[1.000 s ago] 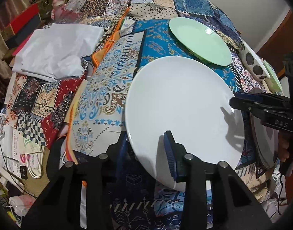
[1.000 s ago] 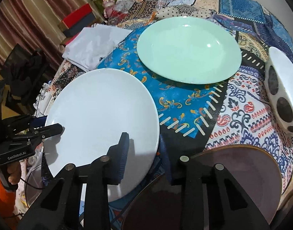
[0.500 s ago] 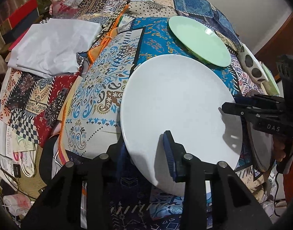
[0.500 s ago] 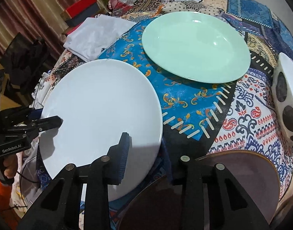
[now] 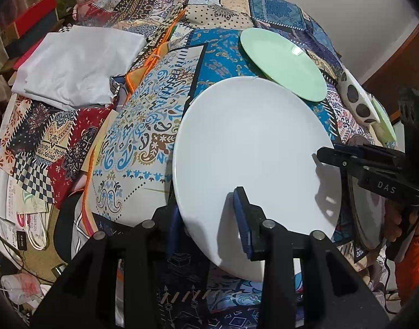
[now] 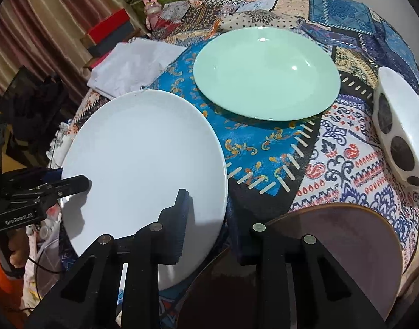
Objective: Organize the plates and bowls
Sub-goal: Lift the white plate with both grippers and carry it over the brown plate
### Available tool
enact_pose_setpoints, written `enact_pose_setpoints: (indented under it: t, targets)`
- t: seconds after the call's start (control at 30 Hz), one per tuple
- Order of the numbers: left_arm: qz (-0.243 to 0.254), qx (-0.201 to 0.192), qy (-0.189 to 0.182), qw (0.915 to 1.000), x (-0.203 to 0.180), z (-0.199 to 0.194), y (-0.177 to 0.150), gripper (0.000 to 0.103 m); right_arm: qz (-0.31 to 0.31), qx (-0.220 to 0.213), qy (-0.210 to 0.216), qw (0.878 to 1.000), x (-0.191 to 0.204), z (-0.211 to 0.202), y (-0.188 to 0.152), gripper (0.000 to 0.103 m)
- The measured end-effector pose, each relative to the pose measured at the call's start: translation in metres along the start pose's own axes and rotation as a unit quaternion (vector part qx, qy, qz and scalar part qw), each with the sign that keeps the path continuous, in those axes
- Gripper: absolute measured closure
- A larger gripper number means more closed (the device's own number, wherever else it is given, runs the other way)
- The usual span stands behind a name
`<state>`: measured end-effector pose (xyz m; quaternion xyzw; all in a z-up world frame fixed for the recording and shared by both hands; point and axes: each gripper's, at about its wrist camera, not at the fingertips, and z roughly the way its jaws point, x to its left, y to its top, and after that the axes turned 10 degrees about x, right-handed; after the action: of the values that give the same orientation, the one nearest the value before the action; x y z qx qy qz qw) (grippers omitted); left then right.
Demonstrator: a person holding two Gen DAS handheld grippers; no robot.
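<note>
White plate (image 5: 253, 148) clamped at opposite rims by left hand-held gripper (image 5: 209, 216) and right hand-held gripper (image 6: 206, 216), its jaws just closing; next, stack onto green plate (image 6: 267, 71).

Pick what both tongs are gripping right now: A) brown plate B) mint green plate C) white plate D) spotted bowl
C: the left tongs pinch the near rim of the white plate and the right tongs clamp its opposite edge; their jaws have just been closing on it. The mint green plate, spotted bowl and brown plate are untouched.
</note>
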<state>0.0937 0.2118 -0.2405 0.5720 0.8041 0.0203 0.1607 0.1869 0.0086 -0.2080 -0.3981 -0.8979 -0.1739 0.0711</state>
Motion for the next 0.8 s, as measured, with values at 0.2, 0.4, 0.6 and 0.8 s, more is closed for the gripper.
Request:
enact_pose_setpoints:
  t: [0.2,0.4,0.6,0.8]
  targets:
    - [0.001,-0.012,-0.003,0.9999,-0.007,-0.009,0.004,0.066,0.011,-0.015,0.003,1.000,-0.001,-0.011,-0.003,0.078]
    - [0.000,-0.026,-0.002,0.9997,-0.013,-0.021,0.008,0.066,0.012,-0.031,0.004,0.999,0.001,-0.020,-0.008,0.078]
    - [0.004,-0.035,0.000,0.9994,-0.018,-0.032,0.007,0.066,0.017,-0.049,0.006,0.999,-0.001,-0.036,-0.011,0.078]
    - [0.013,-0.046,-0.003,0.9989,-0.029,-0.044,0.006,0.066,0.025,-0.067,0.001,0.997,-0.005,-0.052,-0.021,0.078]
